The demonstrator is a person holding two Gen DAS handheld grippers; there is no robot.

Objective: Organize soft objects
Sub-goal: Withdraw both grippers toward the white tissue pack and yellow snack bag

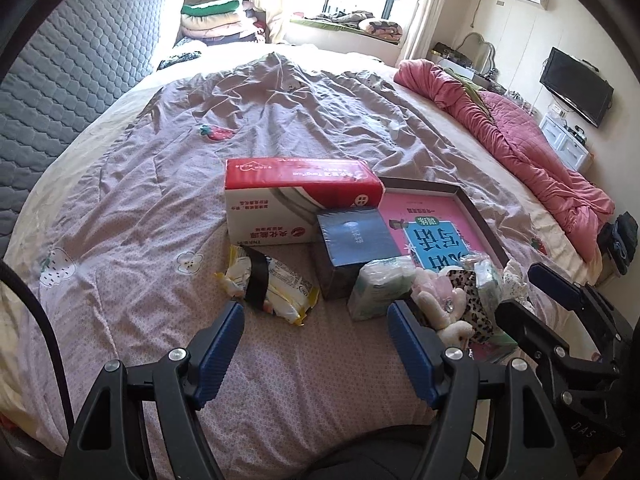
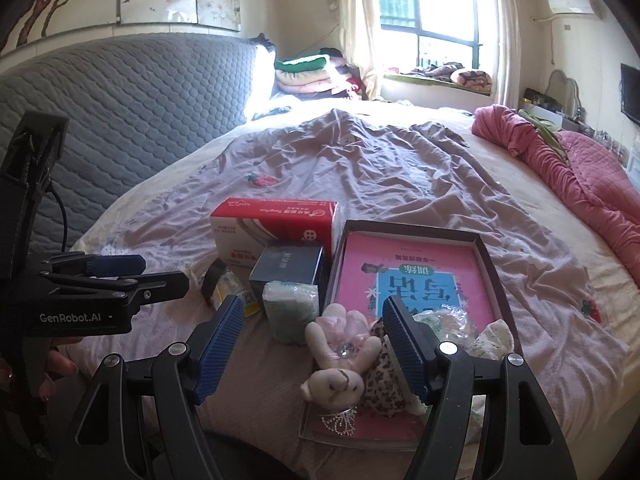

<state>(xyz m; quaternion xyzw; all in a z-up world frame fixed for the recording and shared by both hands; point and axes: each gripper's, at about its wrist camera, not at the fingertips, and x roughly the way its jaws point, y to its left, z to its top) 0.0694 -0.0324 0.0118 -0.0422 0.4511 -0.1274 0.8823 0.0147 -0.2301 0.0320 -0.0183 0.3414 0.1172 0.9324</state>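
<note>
Cream plush bunny (pink ears) lies limp beside leopard-print cloth.

On the bed, the tissue box sits left of the tray, plush rabbit at its near edge

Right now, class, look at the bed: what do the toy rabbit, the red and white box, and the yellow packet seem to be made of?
The toy rabbit looks like cream plush fabric: fuzzy, limp limbs. The red and white box seems to be printed cardboard, with crisp edges and flat, slightly glossy faces. The yellow packet appears to be thin plastic film, crinkled and shiny; its contents cannot be seen.
</note>
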